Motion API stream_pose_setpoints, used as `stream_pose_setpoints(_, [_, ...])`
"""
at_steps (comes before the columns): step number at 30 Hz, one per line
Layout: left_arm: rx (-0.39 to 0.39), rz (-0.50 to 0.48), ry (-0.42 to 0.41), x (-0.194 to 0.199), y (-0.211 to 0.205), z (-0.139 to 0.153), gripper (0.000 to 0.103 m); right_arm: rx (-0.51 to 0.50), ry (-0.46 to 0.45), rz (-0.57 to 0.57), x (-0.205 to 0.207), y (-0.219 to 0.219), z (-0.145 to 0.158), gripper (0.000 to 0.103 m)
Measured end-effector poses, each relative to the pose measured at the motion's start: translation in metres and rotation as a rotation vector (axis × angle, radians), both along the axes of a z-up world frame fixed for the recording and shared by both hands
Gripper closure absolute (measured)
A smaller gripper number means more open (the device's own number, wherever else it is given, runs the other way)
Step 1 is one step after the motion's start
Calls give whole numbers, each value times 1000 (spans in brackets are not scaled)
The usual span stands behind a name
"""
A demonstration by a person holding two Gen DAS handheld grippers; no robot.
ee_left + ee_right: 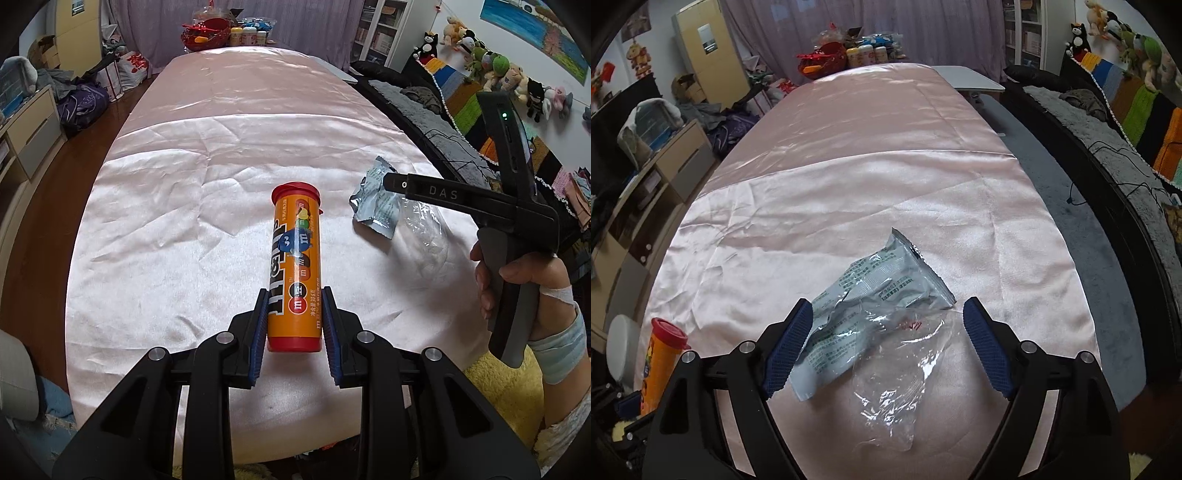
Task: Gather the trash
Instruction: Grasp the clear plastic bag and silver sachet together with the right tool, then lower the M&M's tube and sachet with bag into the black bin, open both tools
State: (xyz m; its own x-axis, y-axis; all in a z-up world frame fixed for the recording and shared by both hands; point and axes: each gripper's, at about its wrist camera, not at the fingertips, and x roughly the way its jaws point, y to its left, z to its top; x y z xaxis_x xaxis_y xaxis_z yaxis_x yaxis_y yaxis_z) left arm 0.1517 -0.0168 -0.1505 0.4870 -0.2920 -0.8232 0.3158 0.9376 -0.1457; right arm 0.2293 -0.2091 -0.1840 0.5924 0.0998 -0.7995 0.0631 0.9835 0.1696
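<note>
Holding the orange candy tube (294,273) upright near its base, the left gripper (295,325) has its blue pads squeezed against both sides, lid end up and open, so my guess is it's being kept steady as the container the trash goes into. The right gripper (886,347) hangs over the grey snack wrapper (871,306) and the crumpled clear plastic (897,384) with its fingers spread wide, gripping nothing, one on either side of the pile. Both scraps lie on the pink satin cloth (849,192) just right of the tube, so closing on the wrapper looks like the next move
</note>
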Motion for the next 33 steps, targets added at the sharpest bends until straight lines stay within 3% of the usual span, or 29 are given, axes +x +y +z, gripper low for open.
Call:
stream_pose_setpoints(3, [-5,5,1,5,1,-1,77,46,26,7,5,5,-9,15])
stream_pose_setpoints(6, [-7,15,4,6,4,-2,77,23,1,9,4,18,-14,17])
stream_pose_setpoints(8, [-4,23,6,4,7,-3,77,26,-13,10,1,21,-18,46])
stream_pose_setpoints(9, [-4,27,8,3,9,-3,77,21,-24,7,-1,22,-19,49])
stream_pose_setpoints(10, [-2,32,9,2,11,-4,77,20,-35,11,-3,22,-20,63])
stream_pose_setpoints(17, [0,43,8,-10,13,-3,77,47,-64,63,-15,24,-20,82])
stream_pose_setpoints(24, [7,47,-13,-27,11,6,77,107,-49,115,-39,26,-11,87])
stream_pose_setpoints(33, [6,35,-29,-76,0,9,77,173,-57,150,-106,16,11,87])
